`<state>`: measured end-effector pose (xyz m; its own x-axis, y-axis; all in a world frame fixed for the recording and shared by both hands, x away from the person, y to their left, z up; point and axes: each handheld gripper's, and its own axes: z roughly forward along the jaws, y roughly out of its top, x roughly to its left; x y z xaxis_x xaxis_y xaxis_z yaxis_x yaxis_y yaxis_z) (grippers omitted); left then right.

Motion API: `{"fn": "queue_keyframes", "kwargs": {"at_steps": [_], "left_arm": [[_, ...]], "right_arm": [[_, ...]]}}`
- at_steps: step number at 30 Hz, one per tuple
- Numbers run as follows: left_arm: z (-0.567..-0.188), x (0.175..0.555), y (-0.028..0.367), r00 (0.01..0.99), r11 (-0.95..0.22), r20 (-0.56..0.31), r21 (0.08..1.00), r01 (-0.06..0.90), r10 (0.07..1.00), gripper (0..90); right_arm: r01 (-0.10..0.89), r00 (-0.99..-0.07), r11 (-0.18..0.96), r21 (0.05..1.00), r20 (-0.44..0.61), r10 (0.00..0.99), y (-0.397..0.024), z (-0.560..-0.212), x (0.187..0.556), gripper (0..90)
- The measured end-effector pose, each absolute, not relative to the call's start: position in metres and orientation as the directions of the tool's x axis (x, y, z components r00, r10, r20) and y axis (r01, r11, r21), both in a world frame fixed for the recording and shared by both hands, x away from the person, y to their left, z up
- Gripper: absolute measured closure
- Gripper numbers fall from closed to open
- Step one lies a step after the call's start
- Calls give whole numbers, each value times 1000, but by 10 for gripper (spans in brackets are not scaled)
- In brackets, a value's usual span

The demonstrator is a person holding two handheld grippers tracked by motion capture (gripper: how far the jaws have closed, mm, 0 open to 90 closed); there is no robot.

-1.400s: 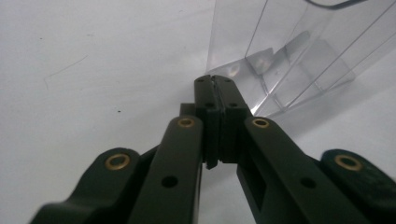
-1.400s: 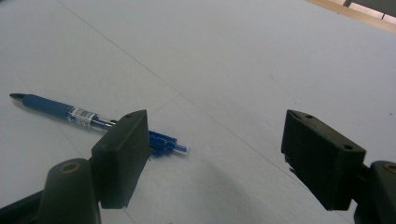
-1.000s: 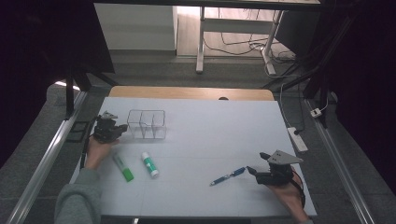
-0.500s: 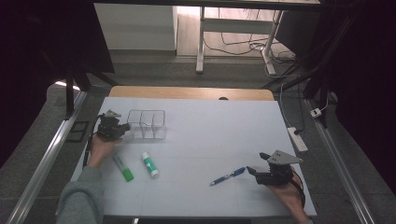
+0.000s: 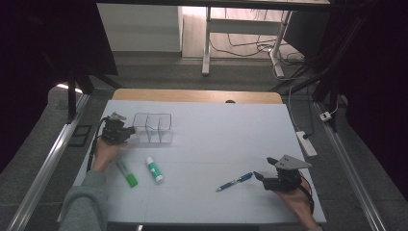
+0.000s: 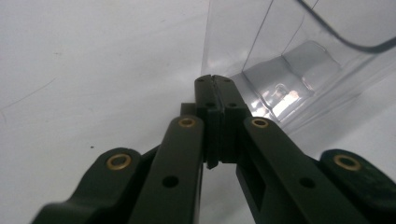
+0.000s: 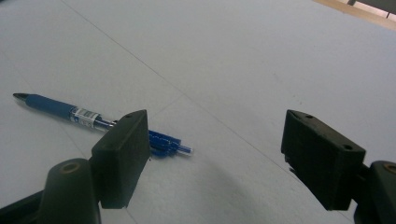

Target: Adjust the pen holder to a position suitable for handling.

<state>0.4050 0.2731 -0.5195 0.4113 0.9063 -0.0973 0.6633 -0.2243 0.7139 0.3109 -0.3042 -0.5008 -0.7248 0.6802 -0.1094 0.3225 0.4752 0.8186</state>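
White tabletop (image 5: 216, 139) under a dark room, cables on the floor beyond. Left tongs (image 5: 117, 131) have nudged a little toward the clear plastic three-compartment organizer (image 5: 153, 128) over the last second; jaws clenched on nothing, tips just beside its left wall, which stands close in the left gripper view (image 6: 299, 60). My guess: I'm set to push or steady the organizer, not lift it. Right tongs (image 5: 279, 177) haven't shifted, jaws released wide, resting near the front right corner. Blue ballpoint pen (image 5: 234, 182) lies flat just left of them; in the right gripper view (image 7: 98, 119) its clip end sits behind the left jaw, not between the jaws. Green marker (image 5: 126, 172) and white glue stick with green cap (image 5: 154, 169) lie side by side below the organizer, well apart from the pen. Nothing blocks the pen.
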Motion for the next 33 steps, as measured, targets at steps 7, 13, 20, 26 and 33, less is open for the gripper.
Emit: {"fn": "queue_keyframes", "kwargs": {"at_steps": [7, 13, 20, 26, 33], "left_arm": [[-519, 408, 266, 432, -244, -91, 713, 657, 897, 890], [-517, 409, 257, 455, -267, -85, 709, 653, 887, 890], [-513, 409, 249, 477, -281, -86, 712, 644, 875, 890], [-513, 410, 243, 489, -289, -87, 712, 640, 868, 890], [-512, 412, 234, 502, -301, -84, 713, 634, 861, 890]], "right_arm": [[327, -723, 476, 816, -108, 682, -304, -501, 311, 236], [330, -721, 477, 815, -109, 685, -304, -501, 311, 237], [332, -721, 480, 812, -109, 684, -303, -501, 311, 237], [331, -723, 477, 814, -106, 683, -305, -501, 312, 237], [331, -722, 477, 814, -107, 683, -303, -502, 312, 237]]}}
